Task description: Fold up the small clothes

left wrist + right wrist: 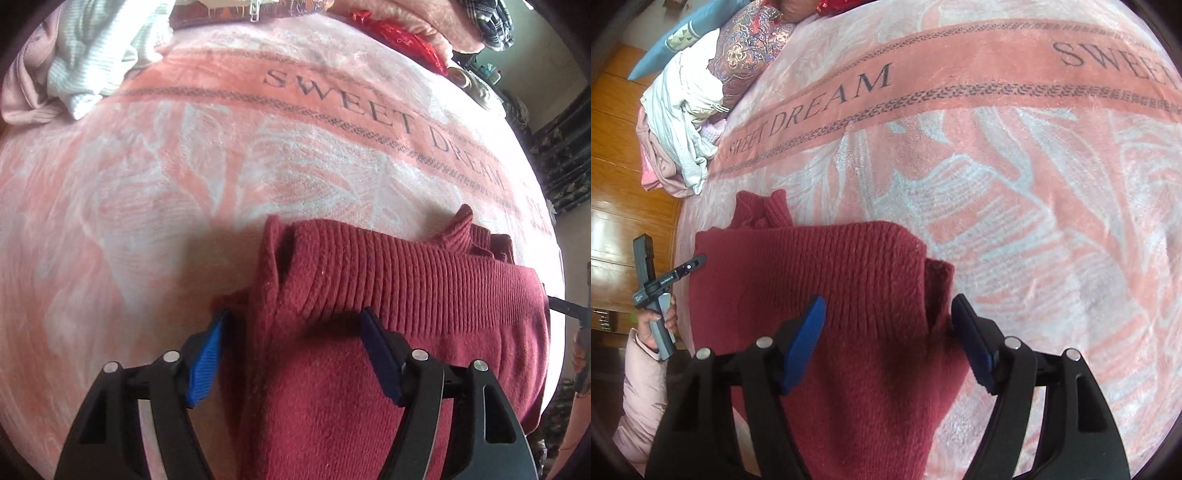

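A dark red knit sweater (388,280) lies folded on a pink blanket, its ribbed collar pointing away. In the left wrist view my left gripper (295,325) is open, its blue pads straddling the sweater's left edge. In the right wrist view the sweater (820,273) lies under my right gripper (888,310), which is open with its pads over the sweater's right folded edge. The left gripper's tip (690,266) shows at the sweater's left edge, held by a hand.
The pink blanket (258,155) with "SWEET DREAM" lettering covers the bed. A heap of white and pink clothes (74,62) lies at the far left, also in the right wrist view (679,136). Red fabric (402,37) and patterned pillows (753,40) lie at the far edge. Wooden floor (624,155) lies beyond the bed.
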Action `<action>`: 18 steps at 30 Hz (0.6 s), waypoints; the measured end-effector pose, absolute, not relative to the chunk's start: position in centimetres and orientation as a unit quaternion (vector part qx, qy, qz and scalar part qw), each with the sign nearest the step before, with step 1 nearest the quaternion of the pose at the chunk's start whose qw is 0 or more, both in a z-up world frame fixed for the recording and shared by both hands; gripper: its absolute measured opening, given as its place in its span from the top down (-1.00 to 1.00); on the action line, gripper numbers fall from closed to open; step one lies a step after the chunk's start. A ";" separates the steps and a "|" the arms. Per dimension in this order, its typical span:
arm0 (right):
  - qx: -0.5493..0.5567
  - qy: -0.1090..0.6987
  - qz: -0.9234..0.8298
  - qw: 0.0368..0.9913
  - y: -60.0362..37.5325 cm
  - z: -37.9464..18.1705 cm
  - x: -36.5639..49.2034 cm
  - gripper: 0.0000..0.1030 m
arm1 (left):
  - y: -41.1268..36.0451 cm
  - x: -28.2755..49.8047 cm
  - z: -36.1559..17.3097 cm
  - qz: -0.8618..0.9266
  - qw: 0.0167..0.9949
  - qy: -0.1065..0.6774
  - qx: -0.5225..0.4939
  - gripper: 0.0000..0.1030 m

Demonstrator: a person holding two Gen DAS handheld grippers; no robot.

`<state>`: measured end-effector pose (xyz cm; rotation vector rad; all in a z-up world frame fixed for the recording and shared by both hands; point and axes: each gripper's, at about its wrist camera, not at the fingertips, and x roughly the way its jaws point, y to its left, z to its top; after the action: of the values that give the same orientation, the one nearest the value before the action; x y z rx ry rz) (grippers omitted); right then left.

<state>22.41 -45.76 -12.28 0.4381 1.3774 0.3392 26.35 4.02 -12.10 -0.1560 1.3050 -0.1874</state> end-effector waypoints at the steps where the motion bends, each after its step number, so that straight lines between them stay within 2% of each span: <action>1: 0.202 0.628 0.161 0.734 -45.7 -12.5 22.6 -0.14 | 4.0 26.6 -12.1 -0.087 0.789 0.604 -0.074 -0.35; 2: 0.200 0.629 0.166 0.733 -45.7 -12.4 22.7 0.15 | 3.8 26.7 -12.2 -0.089 0.789 0.604 -0.072 -0.20; 3: 0.193 0.628 0.168 0.735 -45.6 -12.3 22.7 0.36 | 3.6 26.8 -12.1 -0.092 0.789 0.603 -0.068 -0.07; 4: 0.194 0.624 0.172 0.738 -45.5 -12.0 22.6 0.72 | 3.5 26.9 -12.0 -0.094 0.790 0.602 -0.066 0.22; 5: 0.202 0.616 0.176 0.740 -46.0 -11.4 22.4 0.88 | 3.3 26.9 -11.8 -0.101 0.789 0.603 -0.069 0.65; 6: 0.211 0.606 0.181 0.746 -46.5 -10.6 22.2 0.88 | 3.2 26.9 -11.5 -0.113 0.784 0.605 -0.078 0.74; 11: 0.143 0.601 0.143 0.773 -46.7 -8.5 21.9 0.89 | 2.5 26.4 -10.1 -0.112 0.804 0.583 -0.048 0.76; 14: 0.123 0.634 0.106 0.756 -46.3 -11.0 22.5 0.89 | 3.0 26.8 -11.9 -0.098 0.796 0.595 -0.052 0.75; 18: 0.150 0.640 0.092 0.748 -46.6 -13.7 22.4 0.85 | 3.5 26.9 -13.1 -0.098 0.794 0.595 -0.072 0.73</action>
<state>22.39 -46.63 -13.66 0.3287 1.4003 0.2011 26.95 3.48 -13.14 -0.1541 1.2801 -0.2106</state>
